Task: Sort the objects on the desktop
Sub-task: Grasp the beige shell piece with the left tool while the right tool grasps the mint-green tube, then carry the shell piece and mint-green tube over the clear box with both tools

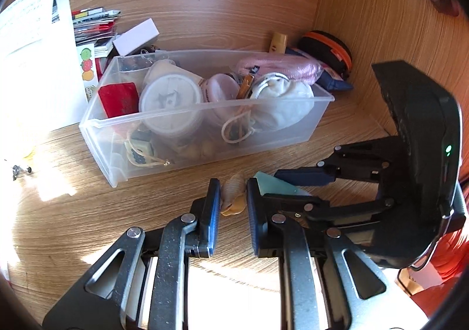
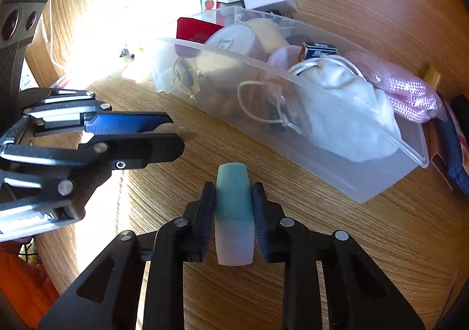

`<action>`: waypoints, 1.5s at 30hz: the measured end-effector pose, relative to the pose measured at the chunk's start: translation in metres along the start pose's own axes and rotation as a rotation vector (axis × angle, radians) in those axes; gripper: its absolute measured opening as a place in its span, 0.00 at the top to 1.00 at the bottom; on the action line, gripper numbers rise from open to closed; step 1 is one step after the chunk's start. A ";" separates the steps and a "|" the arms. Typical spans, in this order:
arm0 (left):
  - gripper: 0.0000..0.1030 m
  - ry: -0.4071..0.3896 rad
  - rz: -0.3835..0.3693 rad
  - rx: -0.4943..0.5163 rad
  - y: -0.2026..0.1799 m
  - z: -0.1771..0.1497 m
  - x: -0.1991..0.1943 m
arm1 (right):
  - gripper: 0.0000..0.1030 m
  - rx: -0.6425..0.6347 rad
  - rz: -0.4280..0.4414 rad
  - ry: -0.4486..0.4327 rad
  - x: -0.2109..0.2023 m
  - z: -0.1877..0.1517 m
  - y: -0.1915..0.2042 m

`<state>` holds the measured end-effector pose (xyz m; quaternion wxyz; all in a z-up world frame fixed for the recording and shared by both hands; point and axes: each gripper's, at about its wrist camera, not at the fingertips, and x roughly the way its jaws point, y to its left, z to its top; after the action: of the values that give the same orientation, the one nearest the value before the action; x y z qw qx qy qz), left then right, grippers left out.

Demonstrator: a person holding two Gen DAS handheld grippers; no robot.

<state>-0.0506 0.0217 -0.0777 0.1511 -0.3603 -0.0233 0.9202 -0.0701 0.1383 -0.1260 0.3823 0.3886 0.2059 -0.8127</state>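
Observation:
My left gripper (image 1: 233,198) is shut on a small tan ribbed shell-like object (image 1: 233,193) just above the wooden desk. My right gripper (image 2: 233,204) is shut on a teal-and-white block (image 2: 233,212), whose teal corner also shows in the left wrist view (image 1: 275,184). The right gripper (image 1: 304,180) sits just right of the left one; the left gripper (image 2: 173,136) shows at the left of the right wrist view. A clear plastic bin (image 1: 293,127) stands beyond both, filled with a white round lid (image 1: 170,99), a red card (image 1: 118,98), a white pouch (image 1: 281,101) and other small items. The bin also shows in the right wrist view (image 2: 366,183).
Stacked papers and packets (image 1: 93,25), a white box (image 1: 136,36) and a white sheet (image 1: 35,66) lie behind the bin on the left. A pink rope bundle (image 1: 281,66), a black-orange case (image 1: 328,48) and a wooden side wall (image 1: 381,36) are to the right.

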 end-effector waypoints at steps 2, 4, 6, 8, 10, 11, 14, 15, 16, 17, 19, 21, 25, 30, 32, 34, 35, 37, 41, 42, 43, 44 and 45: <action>0.84 -0.007 -0.003 -0.014 0.002 0.001 -0.001 | 0.78 0.008 0.006 0.004 0.000 0.000 -0.001; 0.84 -0.009 -0.008 -0.023 0.004 0.001 -0.002 | 0.78 0.014 0.005 -0.001 -0.002 0.000 -0.002; 0.84 -0.014 0.011 -0.020 0.003 0.001 -0.004 | 0.78 0.022 0.017 -0.016 -0.007 0.001 -0.003; 0.84 -0.020 0.010 -0.020 0.003 0.001 -0.007 | 0.78 0.028 0.025 -0.044 -0.016 0.003 -0.005; 0.84 -0.028 0.024 -0.015 0.002 0.003 -0.011 | 0.78 0.029 0.030 -0.072 -0.025 0.006 -0.006; 0.84 -0.033 0.034 -0.015 0.002 0.003 -0.013 | 0.78 0.030 0.033 -0.086 -0.029 0.007 -0.006; 0.84 -0.048 0.039 -0.028 0.004 0.009 -0.020 | 0.78 0.035 0.040 -0.137 -0.042 0.013 -0.008; 0.84 -0.055 0.037 -0.033 0.005 0.011 -0.024 | 0.78 0.037 0.040 -0.148 -0.044 0.015 -0.010; 0.84 -0.069 0.036 -0.040 0.006 0.014 -0.029 | 0.78 0.038 0.042 -0.160 -0.047 0.017 -0.011; 0.84 -0.083 0.034 -0.045 0.007 0.016 -0.033 | 0.78 0.042 0.040 -0.173 -0.051 0.021 -0.012; 0.84 -0.114 0.045 -0.047 0.008 0.020 -0.043 | 0.78 0.047 0.037 -0.197 -0.057 0.026 -0.015; 0.84 -0.134 0.062 -0.047 0.010 0.025 -0.049 | 0.78 0.053 0.036 -0.223 -0.062 0.033 -0.019; 0.84 -0.149 0.093 -0.054 0.017 0.033 -0.051 | 0.78 0.078 0.038 -0.275 -0.067 0.044 -0.026; 0.84 -0.154 0.100 -0.058 0.027 0.047 -0.048 | 0.78 0.128 0.062 -0.302 -0.063 0.056 -0.034; 0.84 -0.157 0.108 -0.045 0.028 0.053 -0.047 | 0.78 0.131 0.065 -0.309 -0.063 0.062 -0.038; 0.84 -0.166 0.116 -0.025 0.028 0.059 -0.045 | 0.78 0.125 0.063 -0.316 -0.062 0.068 -0.041; 0.84 -0.168 0.123 -0.018 0.029 0.062 -0.044 | 0.78 0.126 0.060 -0.323 -0.062 0.073 -0.043; 0.84 -0.167 0.131 -0.006 0.029 0.069 -0.040 | 0.78 0.143 0.064 -0.321 -0.058 0.079 -0.049; 0.84 -0.159 0.138 0.001 0.031 0.082 -0.033 | 0.78 0.169 0.066 -0.310 -0.050 0.089 -0.059; 0.84 -0.159 0.140 0.001 0.032 0.086 -0.031 | 0.78 0.166 0.063 -0.310 -0.050 0.091 -0.060; 0.84 -0.161 0.151 0.003 0.033 0.090 -0.030 | 0.78 0.164 0.062 -0.312 -0.049 0.093 -0.061; 0.84 -0.164 0.159 0.004 0.034 0.094 -0.028 | 0.78 0.156 0.061 -0.315 -0.049 0.097 -0.062; 0.84 -0.164 0.161 0.003 0.035 0.098 -0.026 | 0.78 0.141 0.065 -0.318 -0.049 0.100 -0.062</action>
<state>-0.1074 -0.0130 0.0063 0.0749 -0.2842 -0.0053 0.9558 -0.1463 0.1364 -0.0240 0.4081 0.2875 0.0729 -0.8634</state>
